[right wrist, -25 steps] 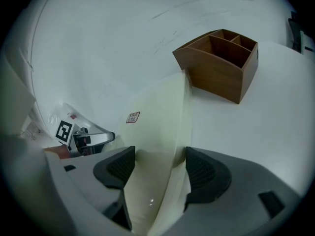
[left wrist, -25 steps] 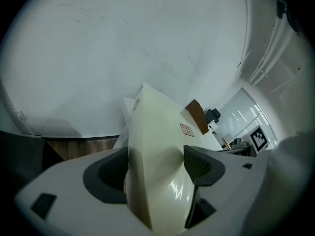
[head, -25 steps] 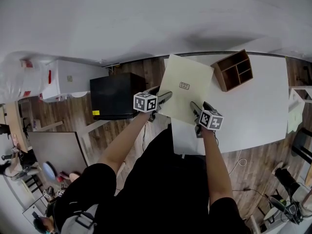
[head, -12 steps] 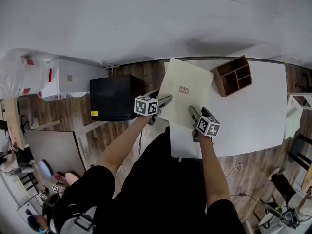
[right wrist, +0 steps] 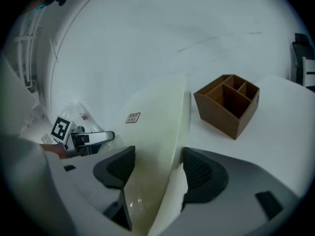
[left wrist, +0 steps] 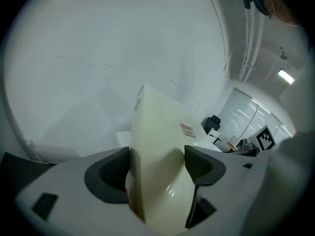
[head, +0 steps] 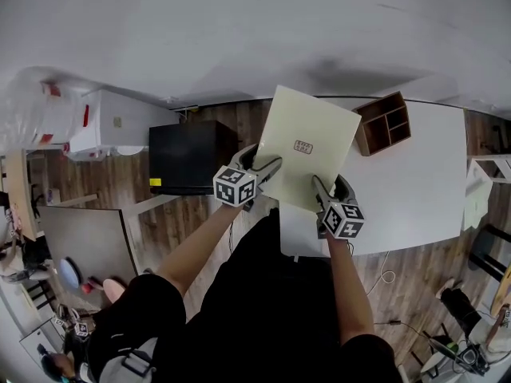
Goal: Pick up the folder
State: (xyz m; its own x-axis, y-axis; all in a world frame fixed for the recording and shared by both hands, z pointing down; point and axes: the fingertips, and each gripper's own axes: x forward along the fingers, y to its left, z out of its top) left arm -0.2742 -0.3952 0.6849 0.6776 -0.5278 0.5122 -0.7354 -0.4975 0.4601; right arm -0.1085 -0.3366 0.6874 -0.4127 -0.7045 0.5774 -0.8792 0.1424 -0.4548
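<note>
A pale cream folder (head: pixel 310 144) with a small red-printed label is held up off the white table (head: pixel 415 190), tilted, its far edge raised. My left gripper (head: pixel 270 164) is shut on the folder's near left edge, and my right gripper (head: pixel 318 186) is shut on its near right corner. In the left gripper view the folder (left wrist: pixel 160 151) bulges between the dark pads. The right gripper view shows the folder (right wrist: pixel 157 146) clamped between both pads, with the left gripper (right wrist: pixel 106 135) at the far side.
A brown wooden organizer (head: pixel 384 120) with several compartments stands on the table just right of the folder, also plain in the right gripper view as the organizer (right wrist: pixel 227 102). A black cabinet (head: pixel 190 156) stands on the floor left of the table. Behind is a white wall.
Both grippers have lifted the folder higher and tilted it up; it now covers more of the table's far left corner and reaches closer to the organizer.
</note>
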